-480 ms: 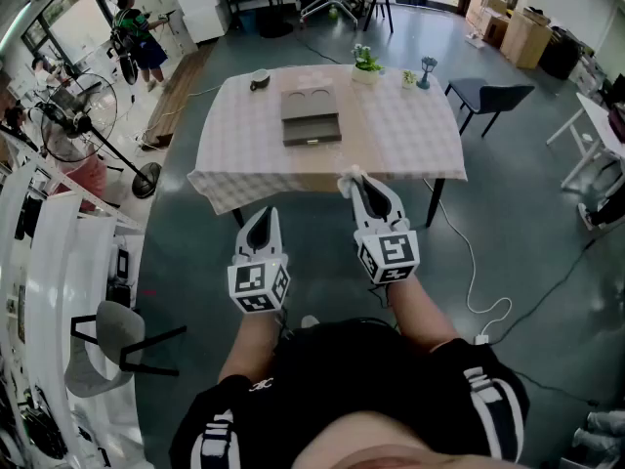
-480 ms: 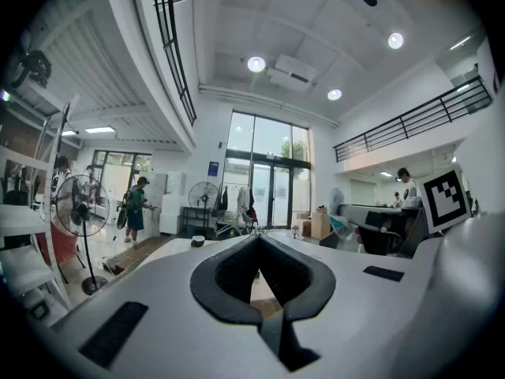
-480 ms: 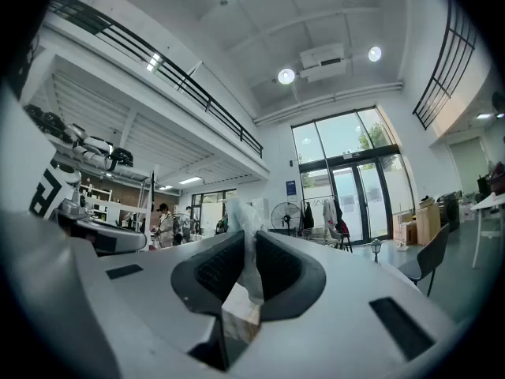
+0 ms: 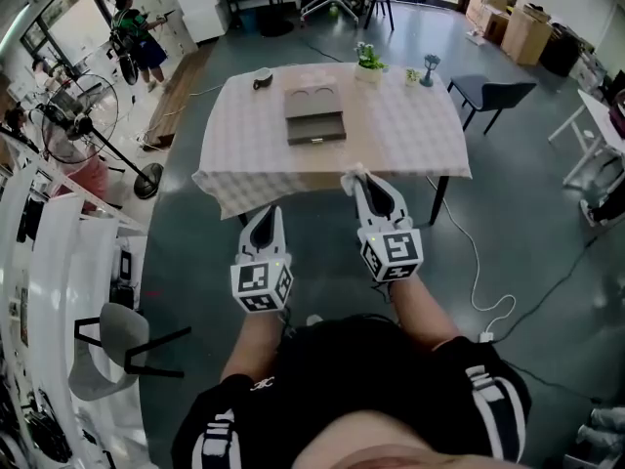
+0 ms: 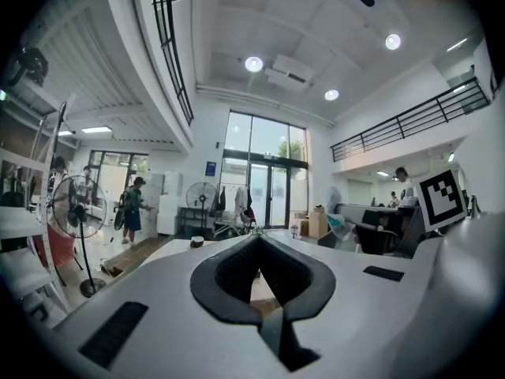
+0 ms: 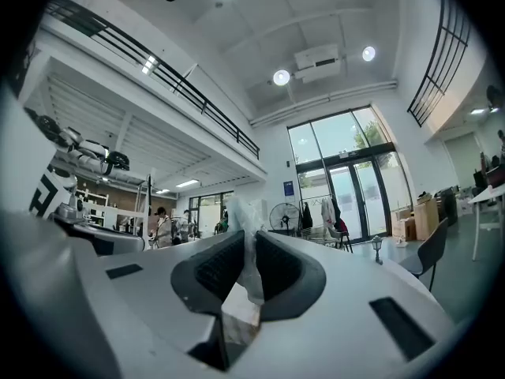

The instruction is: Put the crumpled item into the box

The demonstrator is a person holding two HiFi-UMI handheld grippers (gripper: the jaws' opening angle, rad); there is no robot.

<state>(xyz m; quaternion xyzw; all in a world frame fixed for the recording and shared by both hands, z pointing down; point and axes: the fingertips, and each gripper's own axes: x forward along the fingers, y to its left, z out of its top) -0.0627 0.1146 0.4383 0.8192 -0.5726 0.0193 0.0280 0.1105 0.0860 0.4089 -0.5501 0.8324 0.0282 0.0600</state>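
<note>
Crumpled item (image 6: 245,251) half hidden, pinched by right gripper (image 4: 359,186) jaws, left gripper (image 4: 263,213) jaws closed

White left tool (image 4: 264,215) and right tool (image 4: 357,180), each with black pads and a black-and-white square-marker cube; whitish, translucent crumpled item (image 6: 246,239); grey-brown box (image 4: 314,115); tabletop (image 4: 410,133) in a pale pink-and-white check; dark grey-green floor (image 4: 542,213).

A glossy grey-green floor (image 4: 527,233) is seen beneath a rectangular table (image 4: 410,140) draped in pale checked cloth, with a dark chair (image 4: 485,93) set beside it. Tall glazed doors (image 6: 341,184) are lit by daylight; round ceiling lamps (image 6: 282,77) are switched on.
</note>
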